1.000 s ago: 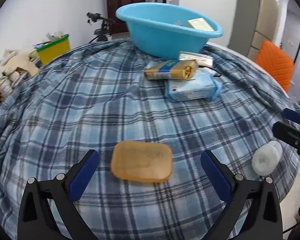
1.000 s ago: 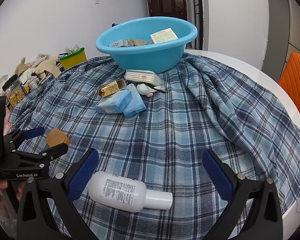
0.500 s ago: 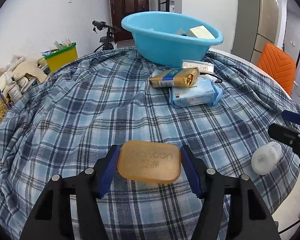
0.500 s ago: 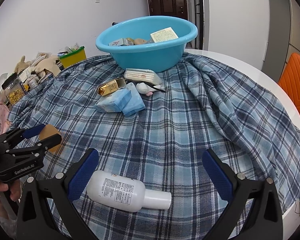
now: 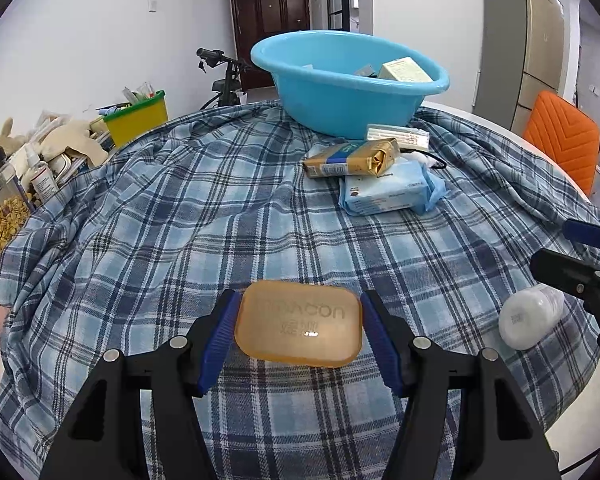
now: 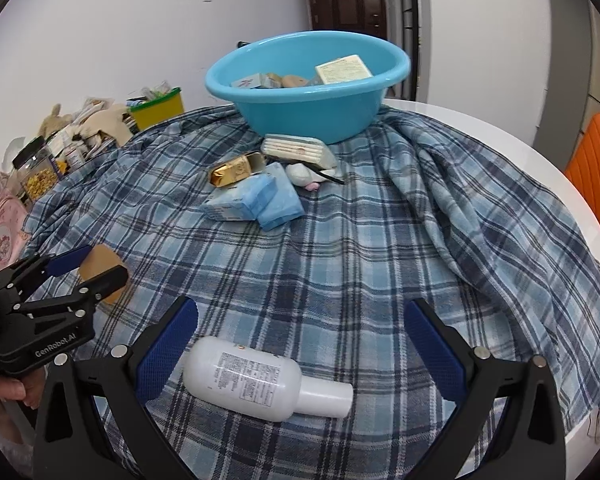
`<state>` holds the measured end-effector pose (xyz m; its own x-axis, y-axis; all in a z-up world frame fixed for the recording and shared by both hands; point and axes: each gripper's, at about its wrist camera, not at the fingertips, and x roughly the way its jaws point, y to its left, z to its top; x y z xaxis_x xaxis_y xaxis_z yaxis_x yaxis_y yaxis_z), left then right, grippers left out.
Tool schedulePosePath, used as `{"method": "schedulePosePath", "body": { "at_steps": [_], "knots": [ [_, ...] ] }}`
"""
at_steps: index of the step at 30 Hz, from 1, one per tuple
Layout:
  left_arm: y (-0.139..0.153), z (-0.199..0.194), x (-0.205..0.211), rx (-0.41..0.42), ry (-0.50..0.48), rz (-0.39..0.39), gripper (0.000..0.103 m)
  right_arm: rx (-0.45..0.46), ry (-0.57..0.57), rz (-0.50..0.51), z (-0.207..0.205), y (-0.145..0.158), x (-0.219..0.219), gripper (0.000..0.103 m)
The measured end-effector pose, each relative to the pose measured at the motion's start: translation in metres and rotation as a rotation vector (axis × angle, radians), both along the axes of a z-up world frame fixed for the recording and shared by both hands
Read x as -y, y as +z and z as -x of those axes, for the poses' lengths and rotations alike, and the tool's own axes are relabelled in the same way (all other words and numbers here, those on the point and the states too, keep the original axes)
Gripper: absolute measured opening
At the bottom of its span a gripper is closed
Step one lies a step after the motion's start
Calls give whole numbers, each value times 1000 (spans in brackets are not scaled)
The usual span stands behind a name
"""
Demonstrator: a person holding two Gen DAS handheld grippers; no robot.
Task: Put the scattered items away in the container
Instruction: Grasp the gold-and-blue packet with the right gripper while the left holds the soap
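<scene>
My left gripper [image 5: 298,330] is shut on an amber bar of soap [image 5: 298,326], its blue pads pressed against both short ends, slightly above the plaid cloth. The right wrist view shows that gripper [image 6: 88,272] at the left with the soap [image 6: 100,264] in it. My right gripper [image 6: 300,350] stands open, with a white bottle [image 6: 260,380] lying on its side between the fingers, untouched. The blue basin [image 5: 348,80] sits at the far side of the table and holds several small boxes. A gold packet [image 5: 352,158], a blue wipes pack [image 5: 388,190] and a white pack [image 6: 296,150] lie in front of it.
The plaid cloth [image 5: 180,220] is rumpled, with thick folds at the right [image 6: 460,200]. An orange chair [image 5: 560,140] stands beyond the table's right edge. A yellow and green bin [image 5: 138,118], jars and clutter crowd the left. A small white soft toy [image 6: 306,174] lies near the packs.
My left gripper closed from wide open onto the soap and raised it a little off the cloth. The right gripper and the bottle stayed put.
</scene>
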<state>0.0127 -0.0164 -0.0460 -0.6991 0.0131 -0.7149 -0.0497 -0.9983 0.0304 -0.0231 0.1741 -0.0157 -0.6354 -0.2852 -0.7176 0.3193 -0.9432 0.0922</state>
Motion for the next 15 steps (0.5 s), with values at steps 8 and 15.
{"method": "schedulePosePath", "body": {
  "at_steps": [8, 15],
  "knots": [
    [3, 6, 8, 1, 38, -27, 65, -36, 142, -61, 17, 7, 26, 103],
    [9, 21, 11, -7, 50, -15, 65, -33, 214, -52, 50, 15, 47, 103]
  ]
}}
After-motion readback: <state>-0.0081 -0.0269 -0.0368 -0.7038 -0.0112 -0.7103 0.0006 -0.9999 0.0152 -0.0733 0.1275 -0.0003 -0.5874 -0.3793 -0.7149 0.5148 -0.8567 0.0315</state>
